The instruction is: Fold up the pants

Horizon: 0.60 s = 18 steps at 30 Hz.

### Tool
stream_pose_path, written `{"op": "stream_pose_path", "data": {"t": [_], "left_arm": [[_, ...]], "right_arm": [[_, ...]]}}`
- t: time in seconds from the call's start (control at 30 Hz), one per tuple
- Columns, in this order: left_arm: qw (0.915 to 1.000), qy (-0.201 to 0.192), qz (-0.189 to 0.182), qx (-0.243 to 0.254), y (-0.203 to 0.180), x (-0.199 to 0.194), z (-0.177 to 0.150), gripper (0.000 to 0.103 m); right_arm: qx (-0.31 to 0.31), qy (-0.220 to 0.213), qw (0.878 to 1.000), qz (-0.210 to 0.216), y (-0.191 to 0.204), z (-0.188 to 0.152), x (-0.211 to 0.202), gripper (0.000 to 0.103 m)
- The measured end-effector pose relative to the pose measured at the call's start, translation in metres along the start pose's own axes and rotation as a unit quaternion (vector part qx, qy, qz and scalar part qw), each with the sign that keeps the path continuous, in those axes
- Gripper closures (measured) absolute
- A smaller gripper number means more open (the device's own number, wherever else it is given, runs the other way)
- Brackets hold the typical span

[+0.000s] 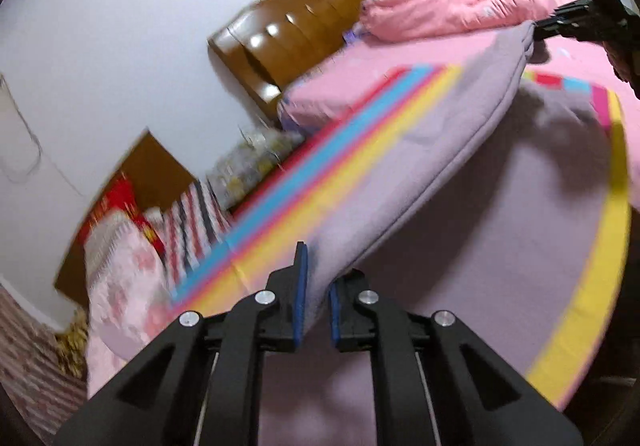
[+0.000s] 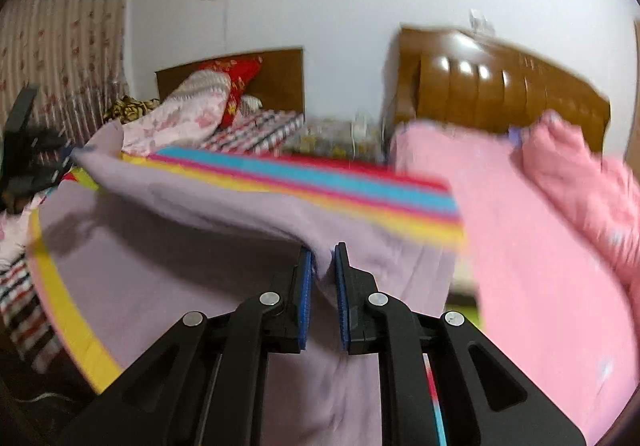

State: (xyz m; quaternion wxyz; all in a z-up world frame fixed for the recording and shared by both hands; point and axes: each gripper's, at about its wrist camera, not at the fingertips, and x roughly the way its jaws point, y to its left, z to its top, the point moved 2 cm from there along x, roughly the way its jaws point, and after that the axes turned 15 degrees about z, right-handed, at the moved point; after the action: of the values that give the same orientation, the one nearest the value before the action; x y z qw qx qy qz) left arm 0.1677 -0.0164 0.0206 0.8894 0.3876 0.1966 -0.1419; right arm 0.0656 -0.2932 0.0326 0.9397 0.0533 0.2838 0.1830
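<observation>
The pants point(image 1: 460, 149) are lilac with red, blue, pink and yellow side stripes. They lie on a pink bed, with one part lifted and stretched between my two grippers. My left gripper point(image 1: 317, 298) is shut on one end of the lifted fabric. My right gripper point(image 2: 323, 286) is shut on the other end of the pants point(image 2: 224, 201). The right gripper also shows at the top right of the left wrist view point(image 1: 560, 25), and the left gripper at the left edge of the right wrist view point(image 2: 60, 161). Both views are motion-blurred.
A pink quilt point(image 1: 452, 9) is bunched near the brown headboard point(image 1: 304, 25). The pink bedsheet point(image 2: 540, 286) lies under the pants. A second bed with striped bedding and red pillow point(image 2: 236, 85) stands beyond. A curtain point(image 2: 60, 33) hangs at left.
</observation>
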Motion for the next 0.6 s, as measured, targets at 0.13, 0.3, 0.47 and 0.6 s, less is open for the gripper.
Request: {"op": "stream_pose_path", "data": {"t": [0.13, 0.3, 0.47, 0.6], "left_arm": [[0.9923, 0.083, -0.043, -0.082, -0.045, 0.017, -0.056, 0.088], [0.9612, 0.093, -0.069, -0.251, -0.028, -0.004, -0.089, 0.016], [0.9106, 0.092, -0.104, -0.389, 0.002, -0.026, -0.112, 0.006], [0.8665, 0.113, -0.134, -0.467, 0.01, -0.015, -0.129, 0.006]], "right_arm": [[0.06, 0.062, 0.996, 0.004, -0.006, -0.06, 0.028, 0.081], [0.103, 0.029, 0.994, 0.011, 0.006, -0.076, 0.002, 0.015], [0.189, -0.039, 0.979, 0.063, 0.006, -0.086, -0.026, 0.03], [0.285, -0.024, 0.954, 0.087, -0.015, -0.092, 0.004, 0.042]]}}
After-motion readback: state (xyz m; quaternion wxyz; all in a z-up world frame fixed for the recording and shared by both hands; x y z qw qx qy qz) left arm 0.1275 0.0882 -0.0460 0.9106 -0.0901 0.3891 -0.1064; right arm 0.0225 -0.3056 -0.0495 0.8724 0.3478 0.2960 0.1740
